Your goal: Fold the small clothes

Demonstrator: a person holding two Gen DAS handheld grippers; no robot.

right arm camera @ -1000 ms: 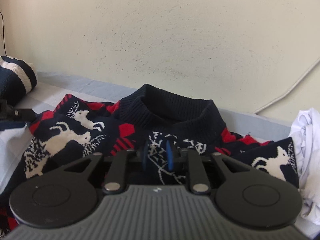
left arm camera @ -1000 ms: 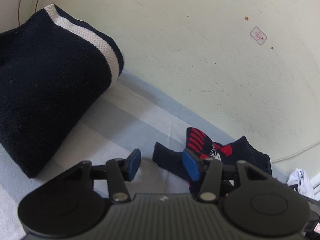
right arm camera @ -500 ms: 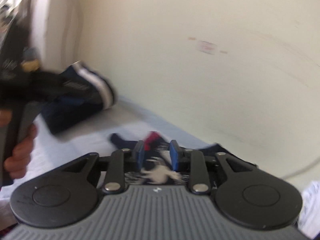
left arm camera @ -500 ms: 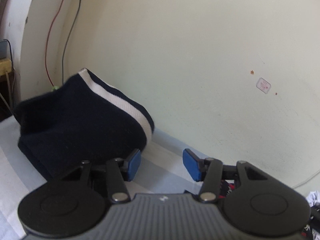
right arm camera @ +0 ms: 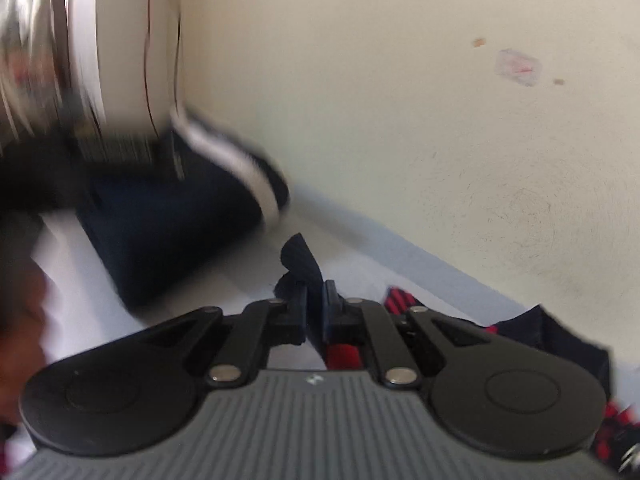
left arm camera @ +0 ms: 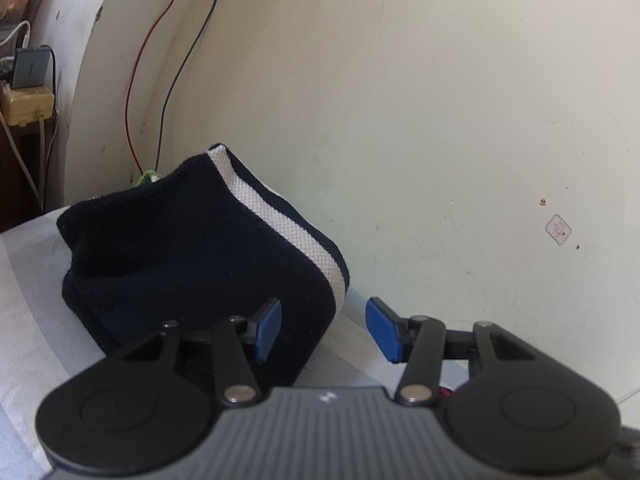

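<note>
Pinching a dark navy edge of the knitted sweater (right arm camera: 298,256), the right gripper (right arm camera: 316,308) has its jaws clenched on the cloth, and a small flap of the fabric stands up above the blue pads. I judge this grip is taken to carry that edge over the body of the garment and make a fold. The rest of the sweater, navy with red pattern, lies low under and to the right of this gripper on the pale striped bedsheet (right arm camera: 360,248), so it is partly hidden by the tool.

The left gripper (left arm camera: 324,328) is released: its blue fingers (left arm camera: 382,328) stand apart with nothing between them. It hovers just above the sheet, probably free to help with the fold.

Behind its left finger sits a folded navy garment with a white stripe (left arm camera: 200,264), set aside near the cream wall (left arm camera: 440,120), apparently so it does not disturb the working place. Farther left, a red wire (left arm camera: 134,80) and a black one hang down the wall.
</note>
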